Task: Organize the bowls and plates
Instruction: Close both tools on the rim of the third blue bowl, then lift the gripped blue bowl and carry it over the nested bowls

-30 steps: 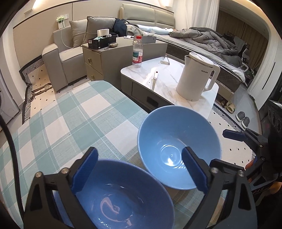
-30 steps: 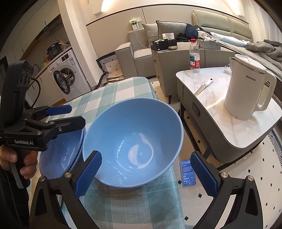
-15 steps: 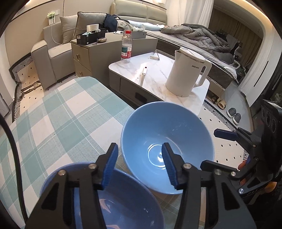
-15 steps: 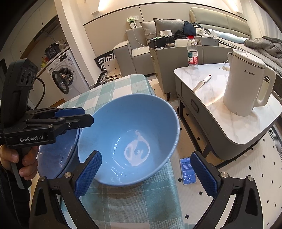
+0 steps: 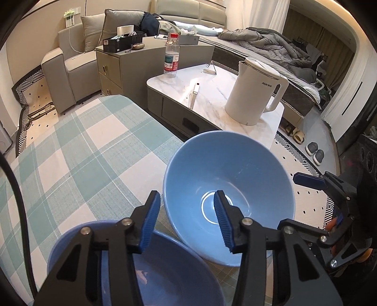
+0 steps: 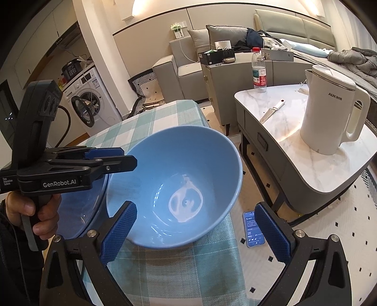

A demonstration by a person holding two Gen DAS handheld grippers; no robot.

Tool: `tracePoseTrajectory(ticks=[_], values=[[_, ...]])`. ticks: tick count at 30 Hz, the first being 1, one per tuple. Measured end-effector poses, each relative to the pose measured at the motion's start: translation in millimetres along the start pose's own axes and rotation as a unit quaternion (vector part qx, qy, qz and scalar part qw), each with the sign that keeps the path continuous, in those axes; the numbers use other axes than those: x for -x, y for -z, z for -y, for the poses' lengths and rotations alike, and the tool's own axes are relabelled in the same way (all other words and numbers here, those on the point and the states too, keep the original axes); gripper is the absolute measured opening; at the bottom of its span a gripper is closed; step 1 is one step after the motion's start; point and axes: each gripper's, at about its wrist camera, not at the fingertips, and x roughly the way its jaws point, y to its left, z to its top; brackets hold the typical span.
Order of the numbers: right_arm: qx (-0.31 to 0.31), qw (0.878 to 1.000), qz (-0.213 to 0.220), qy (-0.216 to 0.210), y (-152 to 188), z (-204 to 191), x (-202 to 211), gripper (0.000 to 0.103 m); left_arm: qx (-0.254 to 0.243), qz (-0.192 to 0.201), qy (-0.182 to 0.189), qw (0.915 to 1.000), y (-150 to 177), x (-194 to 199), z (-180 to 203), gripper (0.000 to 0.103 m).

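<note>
Left gripper (image 5: pixel 186 217) fingers narrowed, gripping nothing, above bowls; right gripper (image 6: pixel 194 234) wide

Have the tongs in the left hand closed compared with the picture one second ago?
Yes. The left tongs have just been closing; their pads now stand narrow above the near bowl, pressing on nothing.

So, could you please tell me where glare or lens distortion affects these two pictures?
Left wrist view: fisheye bends the checked tablecloth and darkens the corners; a ring-shaped glint sits in the lighter blue bowl. Right wrist view: a pale patch of glare marks that bowl's bottom, the wall lamp is blown out, and the kettle stays sharp.
</note>
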Motion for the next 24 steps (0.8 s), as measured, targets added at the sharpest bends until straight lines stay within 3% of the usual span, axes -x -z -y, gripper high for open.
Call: tracePoseTrajectory(ticks=[7,15,24], values=[[0.017,1.0,0.0,-0.008,-0.6,-7.1,-0.4,0.098,-0.004,-0.007,0.0,1.0,1.1,-5.1,0.3,0.046],[0.017,1.0,-0.009,0.008,-0.6,-6.6,-5.0,0.074,-0.007,-0.009,-0.006,0.9999,2.5,-6.6,-0.8,0.041],[0.017,1.0,-0.01,0.011,0.3,-4.6,-3.6,0.071,-0.006,-0.005,-0.006,1.0,3.6,-6.0,-2.7,0.039]])
